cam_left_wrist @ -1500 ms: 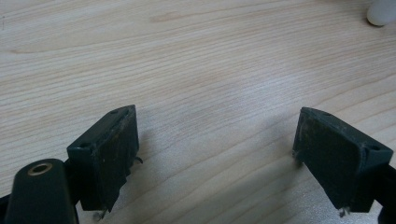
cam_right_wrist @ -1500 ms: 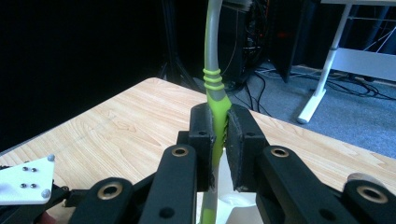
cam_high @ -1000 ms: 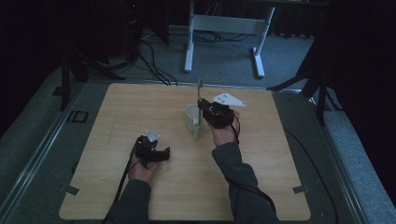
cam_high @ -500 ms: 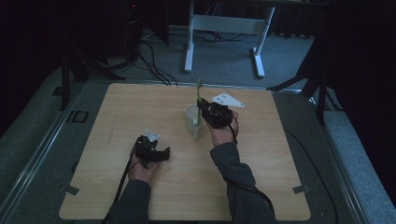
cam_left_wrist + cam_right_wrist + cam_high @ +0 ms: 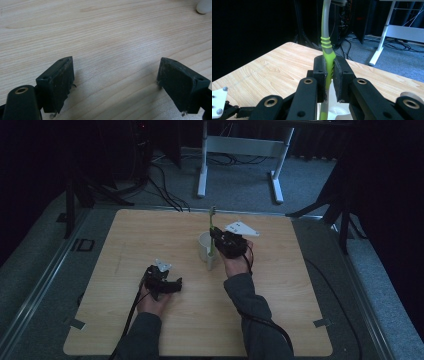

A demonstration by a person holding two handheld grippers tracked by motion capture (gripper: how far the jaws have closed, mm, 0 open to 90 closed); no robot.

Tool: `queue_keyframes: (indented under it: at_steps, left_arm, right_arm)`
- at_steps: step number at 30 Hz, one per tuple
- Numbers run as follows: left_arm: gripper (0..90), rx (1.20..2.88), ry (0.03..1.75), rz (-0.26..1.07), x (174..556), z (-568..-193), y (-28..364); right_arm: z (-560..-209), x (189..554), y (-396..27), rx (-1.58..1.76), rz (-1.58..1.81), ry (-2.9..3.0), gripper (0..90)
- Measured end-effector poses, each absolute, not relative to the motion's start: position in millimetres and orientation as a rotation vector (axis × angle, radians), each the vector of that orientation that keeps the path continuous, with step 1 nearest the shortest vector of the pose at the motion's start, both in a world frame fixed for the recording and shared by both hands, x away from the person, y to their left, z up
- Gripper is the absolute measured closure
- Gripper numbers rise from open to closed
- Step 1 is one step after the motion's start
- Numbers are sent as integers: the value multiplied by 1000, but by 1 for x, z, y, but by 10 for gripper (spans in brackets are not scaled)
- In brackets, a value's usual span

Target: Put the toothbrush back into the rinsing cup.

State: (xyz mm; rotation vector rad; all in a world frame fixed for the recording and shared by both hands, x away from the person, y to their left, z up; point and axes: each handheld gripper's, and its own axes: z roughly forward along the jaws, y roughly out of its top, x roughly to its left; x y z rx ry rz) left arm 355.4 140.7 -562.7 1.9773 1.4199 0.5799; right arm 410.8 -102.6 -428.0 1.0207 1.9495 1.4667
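A green and grey toothbrush (image 5: 212, 226) stands upright, its lower end inside a white cup (image 5: 203, 246) near the middle of the wooden table (image 5: 280, 285). My right gripper (image 5: 216, 241) is shut on the toothbrush handle just above the cup. In the right gripper view the jaws (image 5: 329, 75) clamp the green grip of the toothbrush (image 5: 326, 42), with the cup rim (image 5: 337, 113) below them. My left gripper (image 5: 172, 285) rests low on the table to the front left of the cup, open. Its jaws (image 5: 116, 82) stand wide apart with bare wood between them.
A white rounded object (image 5: 205, 6), probably the cup's base, sits at the top right corner of the left gripper view. Beyond the table's far edge stand a white desk frame (image 5: 240, 145) and cables on the floor (image 5: 160, 190). Dark stands flank the table.
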Motion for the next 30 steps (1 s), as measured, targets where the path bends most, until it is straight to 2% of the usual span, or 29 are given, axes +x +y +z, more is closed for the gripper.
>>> queue_keyframes:
  at_steps: [30]
  left_arm:
    - [146, 1976, 1420, 581, 355, -563, 141]
  right_arm:
    - [-441, 405, -105, 997, 1428, 1990, 806]
